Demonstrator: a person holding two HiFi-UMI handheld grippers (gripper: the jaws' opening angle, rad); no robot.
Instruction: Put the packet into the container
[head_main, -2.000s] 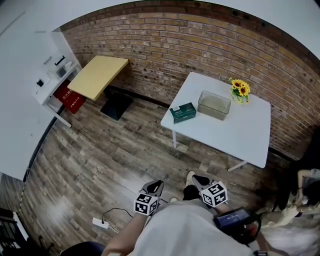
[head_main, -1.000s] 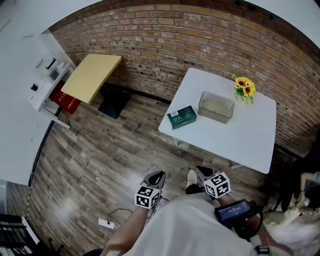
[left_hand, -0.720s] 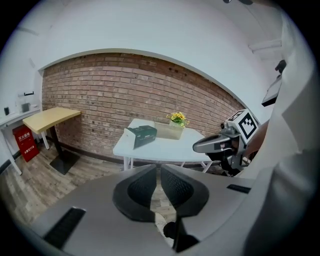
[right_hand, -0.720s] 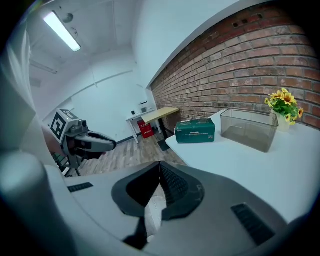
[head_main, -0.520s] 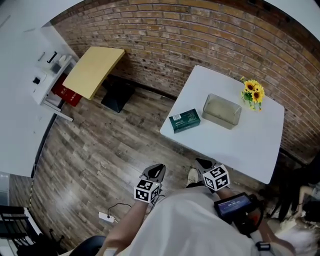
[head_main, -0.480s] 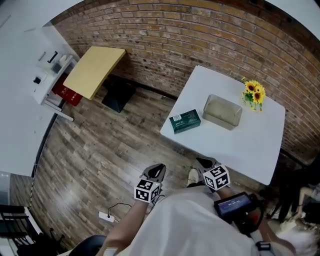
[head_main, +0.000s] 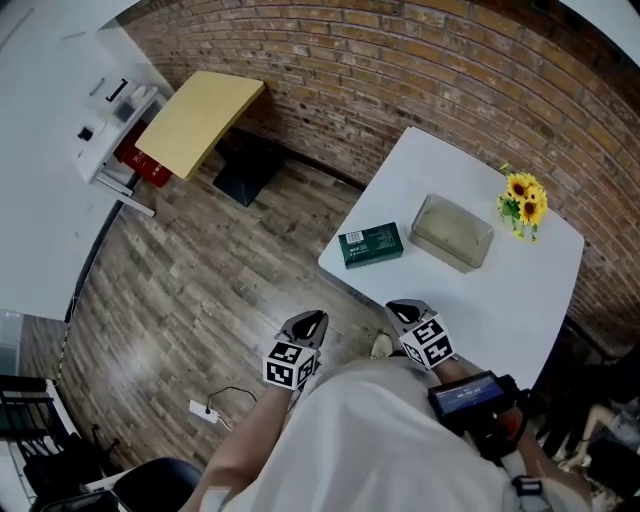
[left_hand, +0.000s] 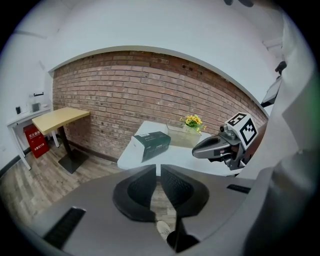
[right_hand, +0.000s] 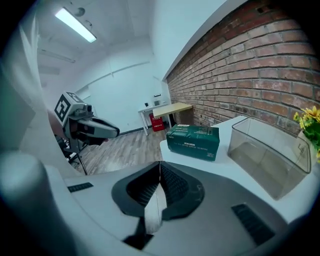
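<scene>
- Nothing done yet, by the look of it: green packet (head_main: 371, 245) lying flat on the white table (head_main: 500, 300), near the left edge, outside the clear container (head_main: 452, 232).
- Just beside the packet on the right, with a small gap between: container open-topped and, from the right gripper view, empty.
- Left gripper (head_main: 308, 322) low over the wooden floor (head_main: 200, 300), short of the table; jaws drawn together to a thin slit, pinching nothing.
- Right gripper (head_main: 403, 310) up at the table's near edge, well apart from the packet; jaws clenched tight, nothing between them.
- Both claws pointed roughly toward the table, packet and container plain ahead in both gripper views.
- Sunflowers (head_main: 525, 200) parked beyond the container, out of the way.
- Left to do, judging from here, the whole job: close in on the table, open a claw, take the packet, lift it clear of the container's rim, set it inside.
- Likely snag: a broad packet for one claw; probably best gripped across a narrow side.
</scene>
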